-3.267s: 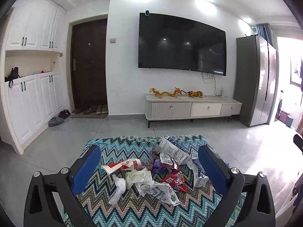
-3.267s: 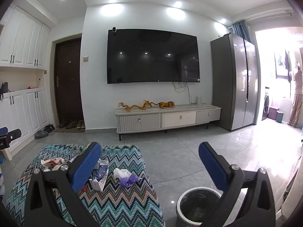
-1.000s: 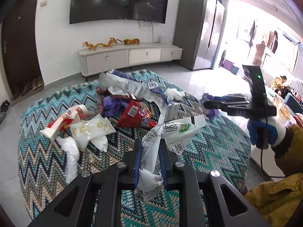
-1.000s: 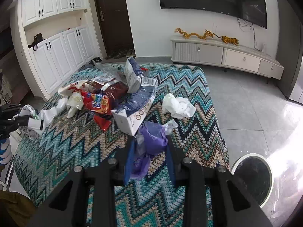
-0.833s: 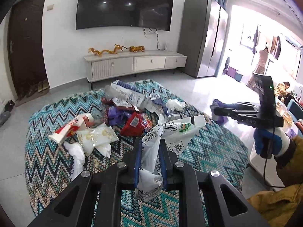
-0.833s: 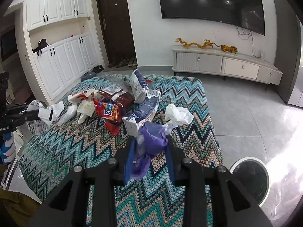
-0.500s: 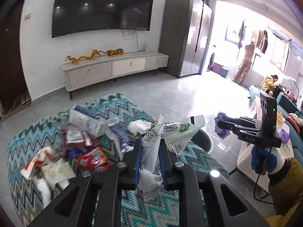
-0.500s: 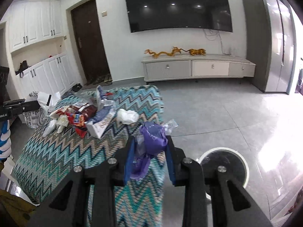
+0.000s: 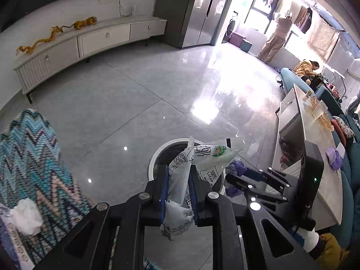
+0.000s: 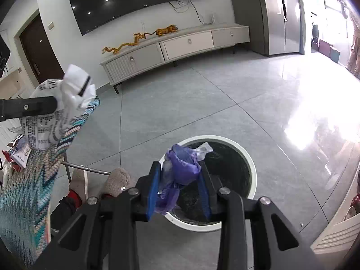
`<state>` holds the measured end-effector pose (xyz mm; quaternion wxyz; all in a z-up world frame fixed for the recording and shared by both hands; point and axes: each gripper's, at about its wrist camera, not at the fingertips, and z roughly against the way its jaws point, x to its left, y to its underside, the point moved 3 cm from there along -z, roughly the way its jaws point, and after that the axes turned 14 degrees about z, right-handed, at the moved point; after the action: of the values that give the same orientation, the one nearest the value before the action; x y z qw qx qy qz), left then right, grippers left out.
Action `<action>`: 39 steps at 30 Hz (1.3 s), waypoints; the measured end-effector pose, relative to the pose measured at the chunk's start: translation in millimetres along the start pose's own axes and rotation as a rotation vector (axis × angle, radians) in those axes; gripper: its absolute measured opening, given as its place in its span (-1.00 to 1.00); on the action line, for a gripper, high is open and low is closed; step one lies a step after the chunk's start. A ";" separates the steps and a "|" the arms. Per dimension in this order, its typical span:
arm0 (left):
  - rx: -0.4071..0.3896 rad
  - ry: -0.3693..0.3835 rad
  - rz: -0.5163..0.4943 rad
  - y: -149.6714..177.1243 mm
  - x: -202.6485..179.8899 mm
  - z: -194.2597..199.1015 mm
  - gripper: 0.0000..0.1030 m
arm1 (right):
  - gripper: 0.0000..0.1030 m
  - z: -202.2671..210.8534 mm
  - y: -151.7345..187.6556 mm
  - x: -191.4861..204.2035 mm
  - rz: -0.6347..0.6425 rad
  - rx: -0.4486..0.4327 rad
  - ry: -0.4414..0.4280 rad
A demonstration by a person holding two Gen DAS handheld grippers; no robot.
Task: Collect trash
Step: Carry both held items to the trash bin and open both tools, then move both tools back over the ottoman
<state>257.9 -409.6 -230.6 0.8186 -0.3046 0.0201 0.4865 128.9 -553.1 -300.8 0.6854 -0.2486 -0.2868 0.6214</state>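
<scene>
The left gripper [image 9: 178,187] pinched a crinkled white printed wrapper [image 9: 198,162] at lower centre, the right gripper [image 10: 178,185] clamped crumpled purple plastic [image 10: 180,168], both partly hiding the white-rimmed bin [image 10: 252,168].

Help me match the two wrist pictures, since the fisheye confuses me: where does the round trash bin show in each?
Left wrist: the trash bin sits low at centre, partly behind the white printed bag.
Right wrist: the bin is low, right of centre, behind the purple bag.
Shared landmark: the TV cabinet by the wall.
</scene>
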 end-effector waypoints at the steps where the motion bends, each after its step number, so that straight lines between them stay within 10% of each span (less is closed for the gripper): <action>1: 0.017 -0.001 0.017 -3.2 -1.6 -16.5 -0.67 | -0.38 -7.8 2.5 -5.8 -0.008 0.011 0.002; 17: 0.114 0.022 0.136 -6.7 -18.5 -106.7 -0.25 | 0.00 -82.6 16.9 -52.7 -0.089 0.136 0.059; 26: -0.081 -0.007 0.093 -9.8 -13.3 -12.4 -0.25 | 0.01 -45.8 4.5 -39.7 -0.097 0.084 0.056; 39: -0.323 -0.053 0.036 45.8 22.7 179.1 -0.08 | 0.01 120.8 -61.8 56.5 0.068 -0.214 0.044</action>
<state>185.6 -283.4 -114.2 0.7504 -0.4189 -0.0748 0.5058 91.5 -505.3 -166.9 0.6397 -0.3434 -0.3277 0.6046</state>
